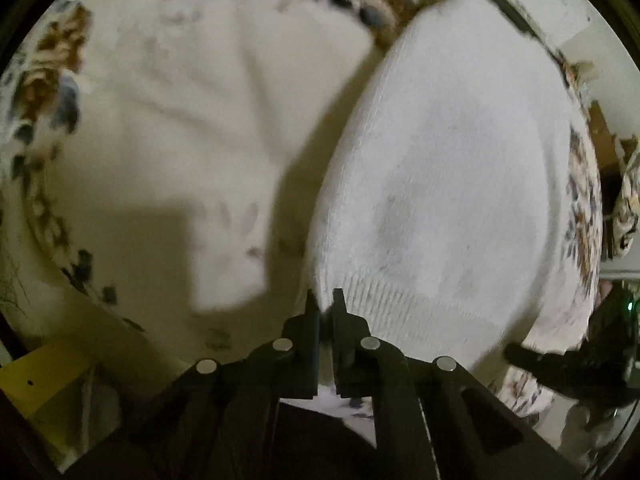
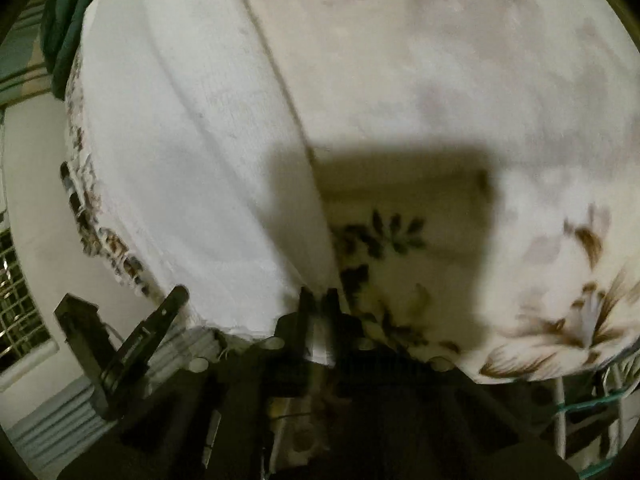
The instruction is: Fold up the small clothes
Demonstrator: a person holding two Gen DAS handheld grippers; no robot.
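Note:
A small white knit garment (image 1: 440,184) with a ribbed hem hangs lifted above a cream flowered cloth (image 1: 160,120). My left gripper (image 1: 325,304) is shut on the left end of its hem. In the right wrist view the same white garment (image 2: 192,168) stretches up and left, and my right gripper (image 2: 320,300) is shut on its near corner. The other gripper's black fingers (image 1: 560,364) show at the lower right of the left wrist view, and at the lower left of the right wrist view (image 2: 132,340).
The flowered cloth (image 2: 460,120) covers the work surface. A yellow block (image 1: 44,384) lies at lower left. A dark green cloth (image 2: 64,24) hangs at upper left, a wire rack (image 2: 16,304) stands at left.

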